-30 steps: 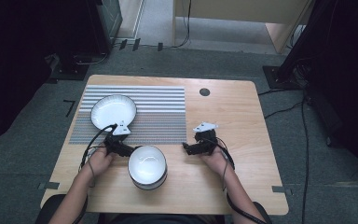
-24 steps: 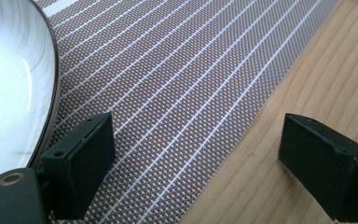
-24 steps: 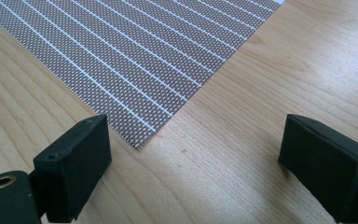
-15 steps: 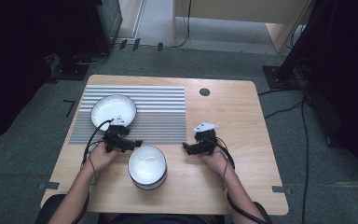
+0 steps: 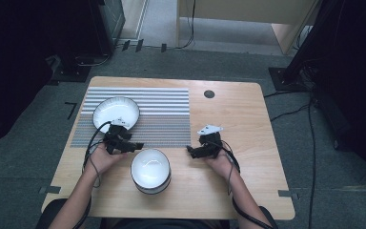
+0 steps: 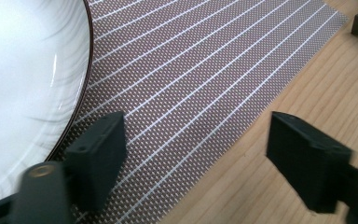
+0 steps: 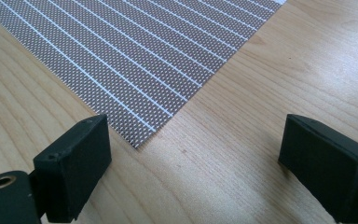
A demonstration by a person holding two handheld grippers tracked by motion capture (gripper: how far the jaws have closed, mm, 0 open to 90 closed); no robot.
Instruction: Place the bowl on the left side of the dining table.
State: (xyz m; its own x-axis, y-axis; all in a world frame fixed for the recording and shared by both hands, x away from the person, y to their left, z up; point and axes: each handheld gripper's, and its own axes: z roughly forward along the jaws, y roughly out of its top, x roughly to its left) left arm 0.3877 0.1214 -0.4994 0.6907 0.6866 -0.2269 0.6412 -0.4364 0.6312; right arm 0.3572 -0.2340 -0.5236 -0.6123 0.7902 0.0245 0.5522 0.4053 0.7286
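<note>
White shallow plate w/ dark rim (image 5: 116, 111) on striped grey placemat (image 5: 162, 114), left gripper (image 5: 134, 145) just beside it, jaws apart and just closing on nothing, white round bowl (image 5: 150, 169) on wooden table (image 5: 248, 114), right gripper (image 5: 190, 150) jaws wide, nothing held.

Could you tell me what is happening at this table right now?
A person sits at a wooden table with a gripper in each hand. The left gripper hovers at the near edge of a striped mat, between a plate on the mat and a bowl on the bare wood. Its fingers have just been closing, with nothing between them. The right gripper rests open and empty beside the mat's corner.
</note>
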